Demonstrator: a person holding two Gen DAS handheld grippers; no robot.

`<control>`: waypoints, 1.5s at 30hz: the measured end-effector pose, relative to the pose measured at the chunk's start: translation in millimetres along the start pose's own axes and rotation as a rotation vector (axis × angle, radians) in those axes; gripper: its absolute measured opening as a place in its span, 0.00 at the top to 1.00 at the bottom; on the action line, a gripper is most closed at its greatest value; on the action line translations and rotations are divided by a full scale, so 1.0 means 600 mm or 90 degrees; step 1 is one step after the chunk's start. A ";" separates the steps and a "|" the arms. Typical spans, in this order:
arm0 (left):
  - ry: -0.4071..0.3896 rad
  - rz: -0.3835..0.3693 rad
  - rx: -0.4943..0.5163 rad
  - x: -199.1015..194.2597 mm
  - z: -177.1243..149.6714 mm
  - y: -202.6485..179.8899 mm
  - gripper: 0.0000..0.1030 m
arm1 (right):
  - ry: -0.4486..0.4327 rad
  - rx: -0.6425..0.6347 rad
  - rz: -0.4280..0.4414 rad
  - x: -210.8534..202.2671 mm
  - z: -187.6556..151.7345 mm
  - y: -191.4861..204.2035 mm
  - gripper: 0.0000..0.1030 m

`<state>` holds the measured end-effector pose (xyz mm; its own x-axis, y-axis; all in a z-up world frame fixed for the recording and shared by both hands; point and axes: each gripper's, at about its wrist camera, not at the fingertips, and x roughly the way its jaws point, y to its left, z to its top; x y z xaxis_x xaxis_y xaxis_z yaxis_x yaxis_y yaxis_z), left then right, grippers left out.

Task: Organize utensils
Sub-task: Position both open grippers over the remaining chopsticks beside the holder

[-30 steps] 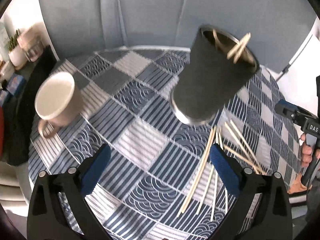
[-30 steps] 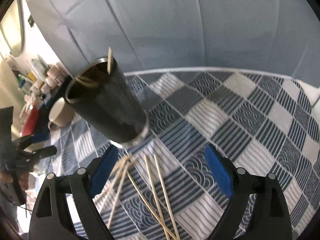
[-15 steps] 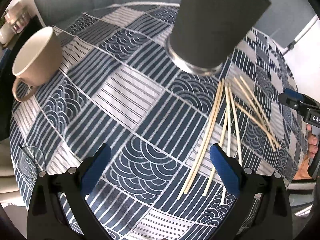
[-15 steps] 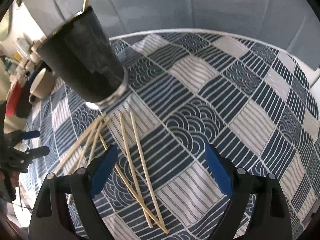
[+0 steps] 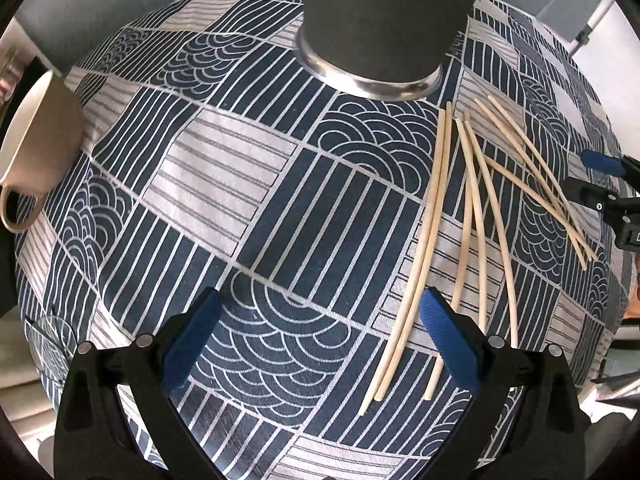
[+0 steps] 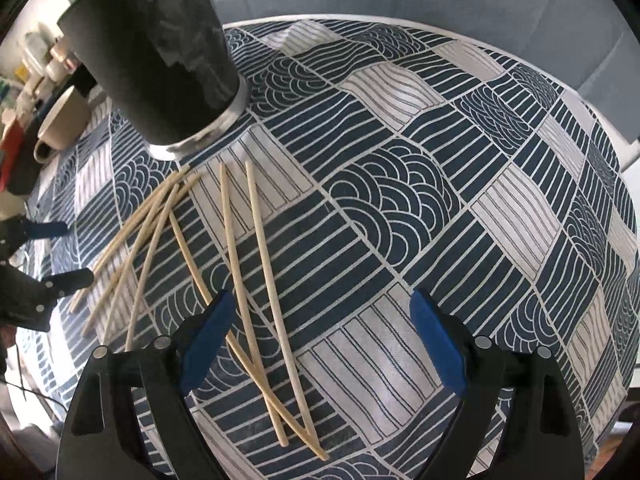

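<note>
Several pale wooden chopsticks lie scattered on the patterned tablecloth, fanned out below a tall dark cup with a metal base. In the right wrist view the same chopsticks spread from the cup toward the camera. My left gripper hangs open over bare cloth, its right finger just beside the nearest chopsticks. My right gripper is open too, with the lower parts of three chopsticks running between its fingers. Neither holds anything. The cup's top is cut off in both views.
A beige mug stands at the table's left edge, its handle toward the camera. The blue-and-white tablecloth covers a round table. Shelves with clutter show far left in the right wrist view. The other gripper shows at the right edge.
Both grippers have sunk toward the table and tilted further down. The cup and chopsticks now look larger and nearer; the cup's rim has left the left view. Both stayed open.
</note>
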<state>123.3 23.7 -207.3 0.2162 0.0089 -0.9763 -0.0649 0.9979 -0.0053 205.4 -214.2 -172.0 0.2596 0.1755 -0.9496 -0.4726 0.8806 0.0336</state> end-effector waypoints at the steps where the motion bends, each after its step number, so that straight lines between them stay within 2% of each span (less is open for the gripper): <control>1: 0.000 0.001 0.003 0.001 0.002 -0.002 0.06 | 0.002 -0.002 -0.003 0.002 0.000 0.000 0.18; 7: 0.006 0.005 0.020 0.006 0.015 -0.016 0.05 | 0.006 -0.007 -0.024 0.010 -0.001 0.001 0.18; 14: 0.008 0.001 0.001 0.011 0.025 -0.008 0.06 | 0.011 -0.005 -0.031 0.016 -0.001 -0.003 0.18; 22: 0.012 0.019 0.034 0.015 0.028 -0.015 0.04 | 0.015 0.009 -0.035 0.027 0.001 -0.010 0.14; 26: 0.017 0.017 0.016 0.014 0.035 -0.003 0.06 | 0.015 0.007 -0.035 0.031 0.005 -0.014 0.14; 30: 0.013 -0.020 0.003 0.008 0.037 0.008 0.06 | 0.012 0.006 -0.035 0.032 0.005 -0.015 0.13; 33: 0.010 0.001 0.004 0.008 0.040 0.010 0.06 | 0.012 0.005 -0.035 0.031 0.003 -0.015 0.12; 37: 0.013 -0.001 -0.008 0.008 0.035 0.025 0.06 | 0.013 0.004 -0.035 0.033 0.002 -0.015 0.10; 45: 0.016 0.000 0.015 0.012 0.042 0.036 0.04 | 0.008 0.002 -0.034 0.036 0.003 -0.017 0.08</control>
<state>148.0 46.9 -209.0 0.1913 0.0083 -0.9815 -0.0425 0.9991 0.0001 217.5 -218.4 -192.1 0.2736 0.1224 -0.9540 -0.4550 0.8903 -0.0163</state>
